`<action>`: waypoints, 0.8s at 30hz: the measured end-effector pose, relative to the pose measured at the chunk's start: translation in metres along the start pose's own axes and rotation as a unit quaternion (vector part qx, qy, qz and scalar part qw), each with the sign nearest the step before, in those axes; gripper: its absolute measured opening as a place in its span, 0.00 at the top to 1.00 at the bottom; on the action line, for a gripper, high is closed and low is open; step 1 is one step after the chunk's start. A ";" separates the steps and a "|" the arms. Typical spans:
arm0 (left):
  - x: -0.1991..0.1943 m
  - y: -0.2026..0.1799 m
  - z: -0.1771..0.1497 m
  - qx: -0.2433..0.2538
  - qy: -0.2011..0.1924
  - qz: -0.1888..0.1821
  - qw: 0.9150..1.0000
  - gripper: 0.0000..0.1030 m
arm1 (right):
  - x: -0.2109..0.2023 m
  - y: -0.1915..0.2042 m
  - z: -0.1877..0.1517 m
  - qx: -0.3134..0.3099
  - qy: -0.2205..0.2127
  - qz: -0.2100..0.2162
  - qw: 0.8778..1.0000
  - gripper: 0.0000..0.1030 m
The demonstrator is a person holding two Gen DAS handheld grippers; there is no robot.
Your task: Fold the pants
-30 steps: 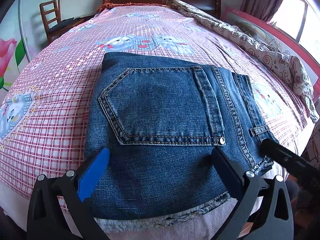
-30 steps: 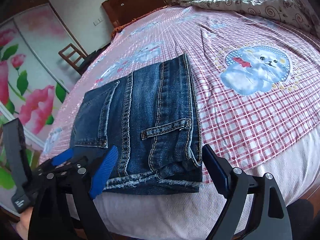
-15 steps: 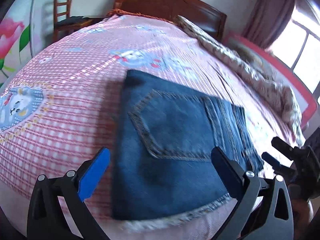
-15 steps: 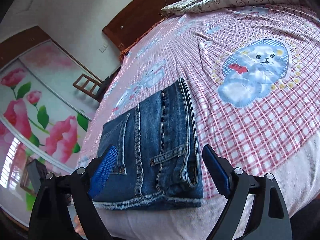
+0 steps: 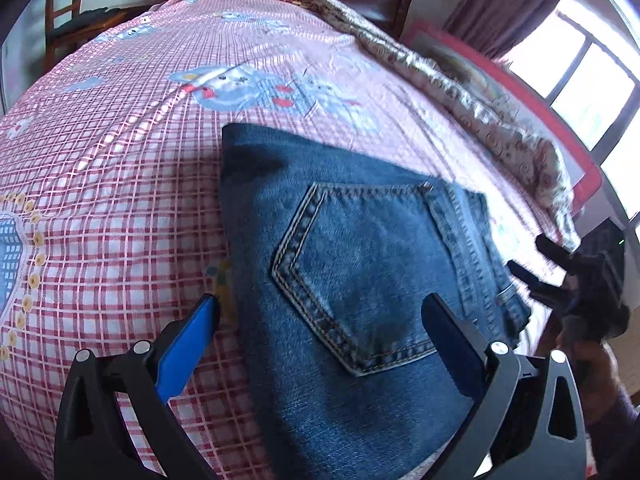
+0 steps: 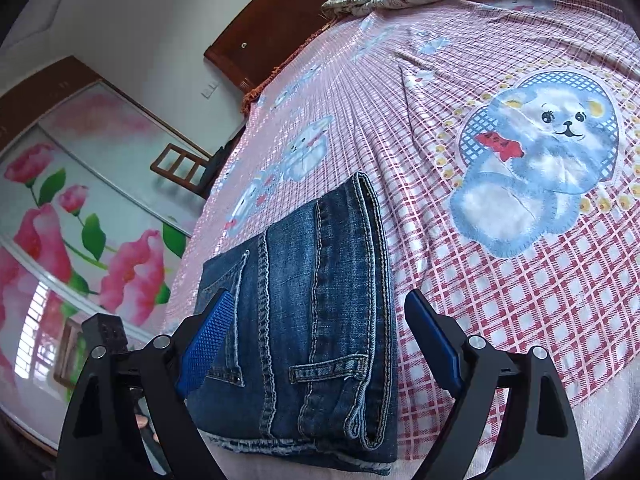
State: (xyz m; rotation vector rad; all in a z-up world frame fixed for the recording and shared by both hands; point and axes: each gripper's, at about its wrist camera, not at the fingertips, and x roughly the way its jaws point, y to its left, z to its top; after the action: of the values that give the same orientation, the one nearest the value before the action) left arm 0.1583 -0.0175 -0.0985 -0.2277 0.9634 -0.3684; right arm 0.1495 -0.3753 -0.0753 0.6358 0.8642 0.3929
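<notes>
Folded dark blue denim pants [image 5: 360,280] lie in a compact rectangular stack near the front edge of a bed covered by a pink-and-white checked sheet with blue cartoon animal prints [image 5: 120,200]; back pocket faces up, frayed hem toward the camera. Left gripper [image 5: 320,320], black frame with blue-faced pads, jaws wide, nothing between the pads; it hangs above the pants' near left portion, one finger over the sheet, the other over the denim. Right gripper [image 6: 316,324] likewise spread wide and empty, straddling the pants' belt-loop side without pressing them. From the left wrist view the right gripper shows at far right, blurred, past the pants' edge. A cream swirl-patterned quilt [image 5: 480,92] lies bunched along the bed's far side. Dark wooden headboard [image 6: 280,24] beyond; floral wardrobe panel [image 6: 80,220] at left.
</notes>
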 end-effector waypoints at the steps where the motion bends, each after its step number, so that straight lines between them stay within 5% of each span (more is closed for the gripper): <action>1: 0.001 -0.003 -0.003 0.008 0.004 0.020 1.000 0.02 | 0.000 0.002 -0.002 -0.007 0.002 -0.009 1.000 0.16; 7: -0.004 -0.009 -0.016 0.000 -0.002 0.037 0.999 0.02 | 0.002 0.024 -0.031 -0.112 0.054 -0.072 0.990 0.16; 11: -0.004 -0.009 -0.016 -0.001 -0.003 0.036 0.999 0.02 | -0.010 0.024 -0.048 -0.101 0.046 -0.035 0.993 0.17; 16: -0.003 -0.007 -0.014 0.001 -0.001 0.037 0.999 0.02 | -0.016 -0.012 -0.045 0.016 0.048 0.005 0.999 0.65; 18: -0.003 -0.007 -0.013 0.001 -0.002 0.037 0.999 0.02 | -0.020 -0.019 -0.044 0.028 0.049 0.008 0.998 0.75; 22: 0.000 -0.007 -0.010 0.003 -0.002 0.040 0.999 0.02 | -0.020 -0.003 -0.043 -0.033 0.063 -0.030 0.997 0.79; 24: -0.001 -0.007 -0.009 0.001 0.000 0.042 0.999 0.02 | -0.016 -0.007 -0.041 -0.007 0.066 -0.015 0.998 0.79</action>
State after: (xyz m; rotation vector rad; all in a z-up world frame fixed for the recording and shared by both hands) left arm 0.1488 -0.0241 -0.1006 -0.1839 0.9696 -0.2923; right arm 0.1077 -0.3756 -0.0904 0.5883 0.9945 0.4159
